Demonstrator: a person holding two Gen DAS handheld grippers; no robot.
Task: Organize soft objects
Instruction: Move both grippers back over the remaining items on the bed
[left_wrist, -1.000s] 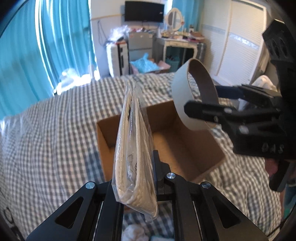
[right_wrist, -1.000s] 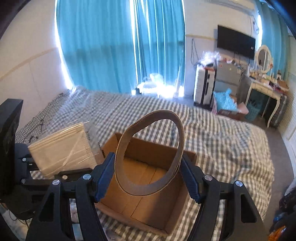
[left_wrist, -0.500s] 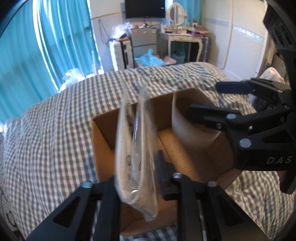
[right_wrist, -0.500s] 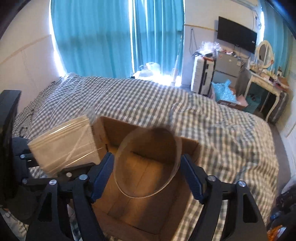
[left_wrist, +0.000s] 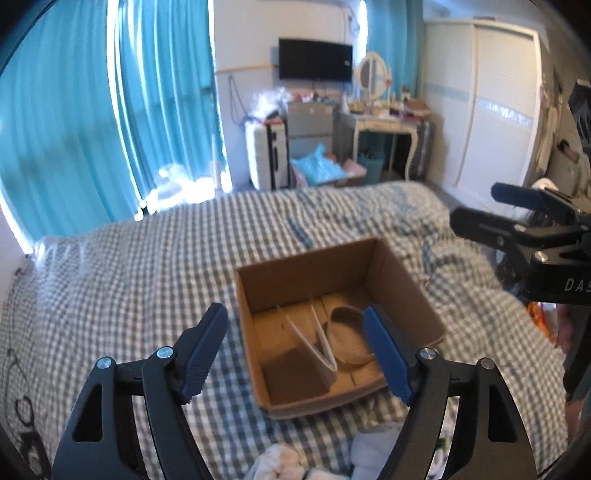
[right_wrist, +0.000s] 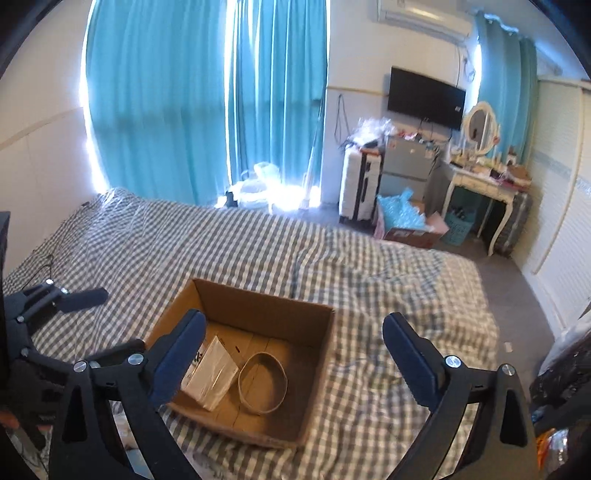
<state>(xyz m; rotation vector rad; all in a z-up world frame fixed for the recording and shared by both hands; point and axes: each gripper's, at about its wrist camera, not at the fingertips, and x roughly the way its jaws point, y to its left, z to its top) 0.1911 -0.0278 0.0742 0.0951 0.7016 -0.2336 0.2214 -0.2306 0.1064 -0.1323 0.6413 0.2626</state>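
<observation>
An open cardboard box (left_wrist: 306, 269) (right_wrist: 258, 304) sits on the checked bedspread. Inside it lie a clear plastic packet of white material (left_wrist: 314, 339) (right_wrist: 208, 371) and a tan band loop (left_wrist: 349, 334) (right_wrist: 263, 382), side by side. My left gripper (left_wrist: 295, 354) is open and empty above the box's near side; it also shows at the left of the right wrist view (right_wrist: 86, 321). My right gripper (right_wrist: 293, 363) is open and empty above the box; it also shows at the right of the left wrist view (left_wrist: 491, 210).
The grey-checked bed (right_wrist: 369, 288) fills the foreground. White soft items (left_wrist: 284, 461) lie on it near the bottom edge of the left wrist view. Teal curtains (right_wrist: 184, 92), a suitcase (right_wrist: 360, 184) and a dressing table (right_wrist: 484, 181) stand beyond the bed.
Both grippers opened: the left let go of the plastic packet and the right let go of the tan band. Both items now lie in the box, and the grippers have drawn back and up.
</observation>
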